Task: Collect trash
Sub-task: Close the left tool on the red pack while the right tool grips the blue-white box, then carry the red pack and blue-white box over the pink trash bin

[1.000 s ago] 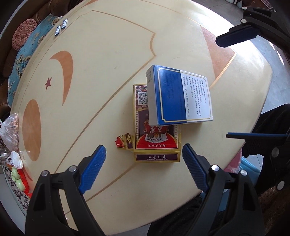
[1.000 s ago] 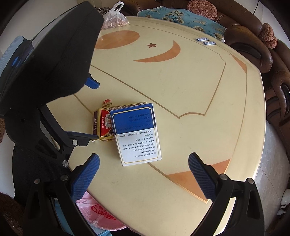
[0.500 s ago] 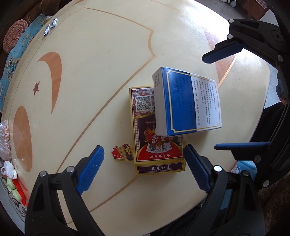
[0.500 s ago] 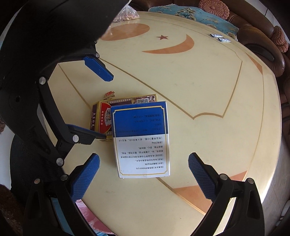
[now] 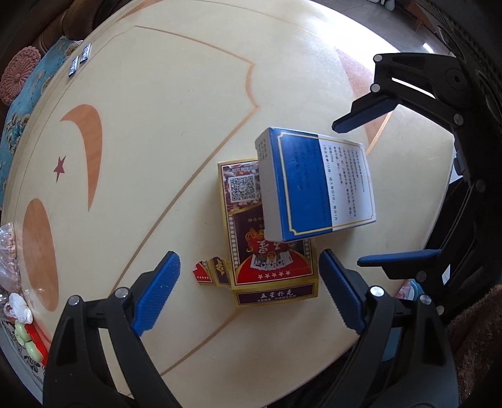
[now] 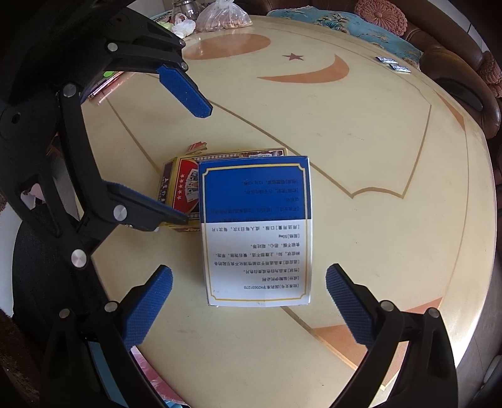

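A blue and white medicine box (image 5: 317, 185) (image 6: 255, 229) lies partly on top of a red and gold playing-card box (image 5: 269, 260) (image 6: 180, 191) on the round cream table (image 5: 157, 141). A torn red flap (image 5: 208, 271) lies beside the card box. My left gripper (image 5: 248, 292) is open just in front of the card box. My right gripper (image 6: 248, 304) is open, with its fingers on either side of the near end of the medicine box. Each gripper shows in the other's view, the right (image 5: 389, 185) and the left (image 6: 180, 153). Neither holds anything.
Two small silver packets (image 5: 78, 61) (image 6: 393, 64) lie near the far table edge by a sofa with cushions (image 6: 379, 14). Plastic bags (image 6: 219, 17) sit at another edge. A pink bag (image 6: 157, 379) hangs below the near edge.
Both grippers have moved in closer to the stacked boxes. The right gripper's fingers now flank the medicine box. The boxes have not moved.
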Demonstrator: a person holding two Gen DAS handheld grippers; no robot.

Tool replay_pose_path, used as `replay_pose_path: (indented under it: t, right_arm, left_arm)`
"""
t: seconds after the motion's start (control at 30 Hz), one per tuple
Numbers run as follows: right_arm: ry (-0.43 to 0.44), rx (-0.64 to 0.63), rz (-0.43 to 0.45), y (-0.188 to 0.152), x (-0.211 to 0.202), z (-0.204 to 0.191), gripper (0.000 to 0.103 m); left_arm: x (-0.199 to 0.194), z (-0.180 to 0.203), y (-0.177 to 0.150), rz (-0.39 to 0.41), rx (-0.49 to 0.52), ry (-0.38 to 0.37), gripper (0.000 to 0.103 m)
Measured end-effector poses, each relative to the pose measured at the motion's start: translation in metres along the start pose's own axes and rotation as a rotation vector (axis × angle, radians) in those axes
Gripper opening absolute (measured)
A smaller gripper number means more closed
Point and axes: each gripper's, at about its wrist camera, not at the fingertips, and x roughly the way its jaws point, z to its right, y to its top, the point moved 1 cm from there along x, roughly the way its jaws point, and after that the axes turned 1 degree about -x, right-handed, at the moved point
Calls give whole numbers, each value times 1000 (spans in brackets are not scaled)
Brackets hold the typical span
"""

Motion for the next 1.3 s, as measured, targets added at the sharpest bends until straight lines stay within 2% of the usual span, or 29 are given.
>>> replay_pose_path:
  t: [0.23, 0.4, 0.47, 0.6, 0.7, 0.73, 0.8, 0.9, 1.07, 1.3]
  right_arm:
    - [-10, -12, 7, 1, 9, 0, 96]
    - [-53, -37, 27, 2, 11, 0, 91]
    - [-73, -41, 40, 3, 10, 1, 83]
    - [-75, -41, 47, 5, 10, 3, 81]
    - [-75, -38, 54, 2, 4, 2, 64]
    - [-88, -36, 48, 2, 2, -1, 59]
    - [-91, -29, 41, 2, 3, -1, 59]
    - [-109, -15, 41, 2, 1, -2, 59]
    - [-153, 18, 52, -3, -13, -3, 59]
    - [-199, 153, 61, -12, -37, 10, 59]
  left_arm:
    - [24, 1, 9, -58, 19, 9, 88]
    - [26, -4, 10, -48, 20, -9, 89]
    - [27, -6, 10, -41, 18, -19, 89]
    - [25, -14, 12, -8, 8, -32, 88]
    - [24, -17, 11, -1, -3, -62, 80]
    - [21, -5, 14, 4, -6, -60, 77]
    - [20, -4, 13, 6, -6, -60, 73]
    - [14, 6, 9, 20, -27, -55, 62]
    - [15, 7, 5, 20, -82, -32, 62]
    - [-1, -2, -19, 82, -210, -9, 62]
